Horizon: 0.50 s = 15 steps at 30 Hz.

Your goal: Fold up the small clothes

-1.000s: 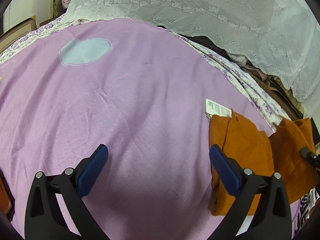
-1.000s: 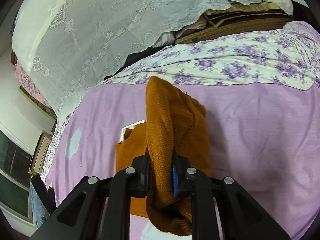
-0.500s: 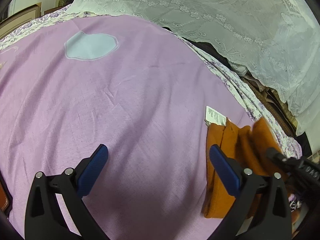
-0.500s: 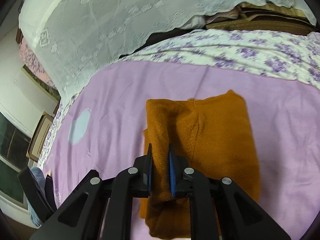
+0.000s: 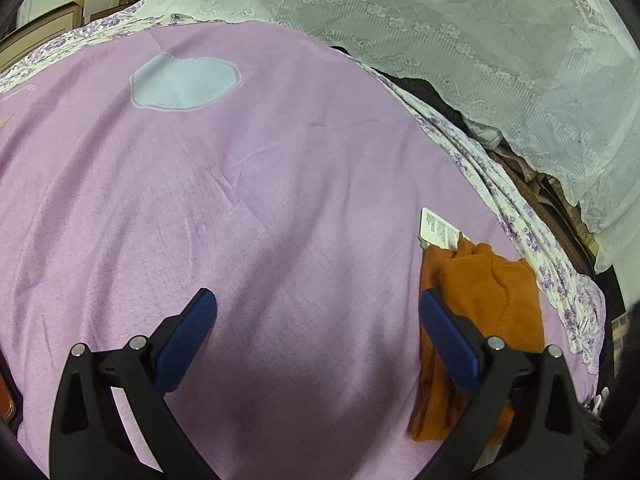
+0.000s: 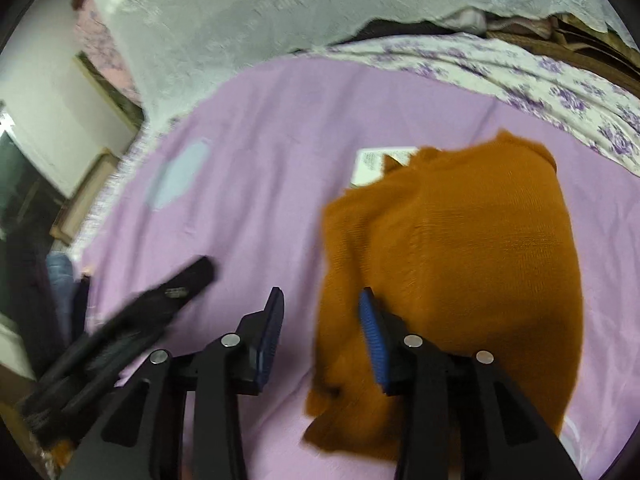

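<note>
An orange knit garment (image 6: 480,248) lies folded on the lilac sheet (image 6: 280,128), with a white label (image 6: 372,164) sticking out at its far edge. My right gripper (image 6: 322,312) hovers at the garment's near left edge and its jaws are opening. That edge lies between the blue pads, which do not press on it. In the left wrist view the garment (image 5: 492,292) and its label (image 5: 438,232) lie at the right. My left gripper (image 5: 318,316) stands open over bare sheet, its right finger (image 5: 448,340) beside the garment's left edge.
A pale blue patch (image 5: 184,84) marks the sheet at the far left. A floral bedcover (image 5: 520,216) borders the sheet on the right, and a white lace cloth (image 5: 440,20) hangs behind. Wooden furniture (image 6: 88,196) and dark clothes stand left of the bed.
The right gripper brought the lifted half of the garment down onto the other half, then its jaws parted and let the cloth go. The left gripper stayed nearly still.
</note>
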{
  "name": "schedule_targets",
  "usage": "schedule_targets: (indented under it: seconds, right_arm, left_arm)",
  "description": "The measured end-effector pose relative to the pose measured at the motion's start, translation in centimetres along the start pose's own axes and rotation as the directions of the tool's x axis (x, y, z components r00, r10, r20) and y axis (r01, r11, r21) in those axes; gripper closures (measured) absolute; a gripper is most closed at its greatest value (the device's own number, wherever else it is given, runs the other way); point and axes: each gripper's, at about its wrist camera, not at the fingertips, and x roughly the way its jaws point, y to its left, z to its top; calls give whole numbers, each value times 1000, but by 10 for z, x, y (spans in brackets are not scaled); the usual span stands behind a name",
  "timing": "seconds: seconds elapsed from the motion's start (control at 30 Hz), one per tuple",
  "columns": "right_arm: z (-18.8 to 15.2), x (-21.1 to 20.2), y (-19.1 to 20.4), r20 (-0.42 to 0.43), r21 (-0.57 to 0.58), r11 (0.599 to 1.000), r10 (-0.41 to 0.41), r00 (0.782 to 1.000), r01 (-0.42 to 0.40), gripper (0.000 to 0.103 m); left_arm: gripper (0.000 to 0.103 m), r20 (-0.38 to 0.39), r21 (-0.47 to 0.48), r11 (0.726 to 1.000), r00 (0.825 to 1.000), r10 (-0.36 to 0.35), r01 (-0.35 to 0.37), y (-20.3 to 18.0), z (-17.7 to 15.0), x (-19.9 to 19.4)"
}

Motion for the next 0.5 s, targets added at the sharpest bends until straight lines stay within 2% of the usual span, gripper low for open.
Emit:
schedule_targets:
  seconds: [0.17,0.23,0.3,0.37,0.5]
  right_arm:
    - [-17,-46,-1,97,-111,991,-65,993,75,63]
    - [-29,-62,-12,160,-126,980,-133,978,154,63]
    - [-37,-66,-23,187,-121,972,-178,966,203,63]
    - [-45,-63,-34,177,-116,967,-206,962,228,63]
    - [-64,-31,-46,83,-120,974,-184,979,193,63]
  left_arm:
    - [4,-5,14,1000,1000,5,-5,-2,-2,2]
    - [4,-4,25,1000,1000,10,-9,-4,-3,3]
    - [4,-4,37,999,1000,13,-13,-7,-5,4]
    - [4,-4,54,998,1000,14,-14,-11,-7,4]
    - [4,8,115,993,1000,6,-7,-25,-16,4]
